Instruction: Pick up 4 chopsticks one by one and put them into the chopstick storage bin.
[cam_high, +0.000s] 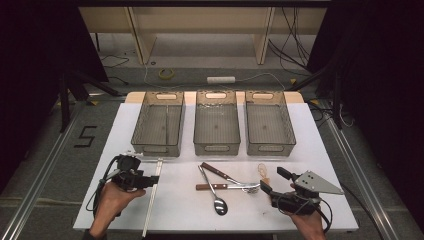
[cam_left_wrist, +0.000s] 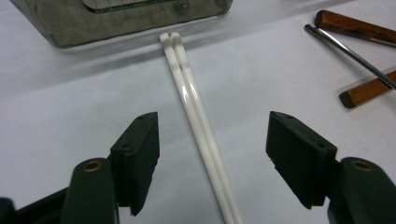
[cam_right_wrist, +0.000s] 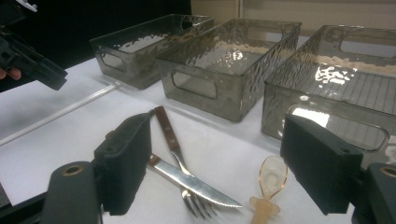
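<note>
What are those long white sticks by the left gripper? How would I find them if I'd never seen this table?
Start at the white table with three see-through bins along its far side, and find the left bin. From its near wall a pair of white chopsticks runs side by side toward the person, between the open jaws of the left gripper, untouched. They are the only white pieces; the other cutlery is metal, wood-handled or amber.

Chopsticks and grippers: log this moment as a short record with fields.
work in hand: picking up the white chopsticks
chopsticks: a pair lying side by side on the table, far tips close to the left bin
left gripper: open, a jaw on each side of the chopsticks, pads not touching them
right gripper: open, holding nothing, over the cutlery
cutlery: knife lying across a fork, metal spoon, small clear spoon
bins: three in a row, nothing seen inside
</note>
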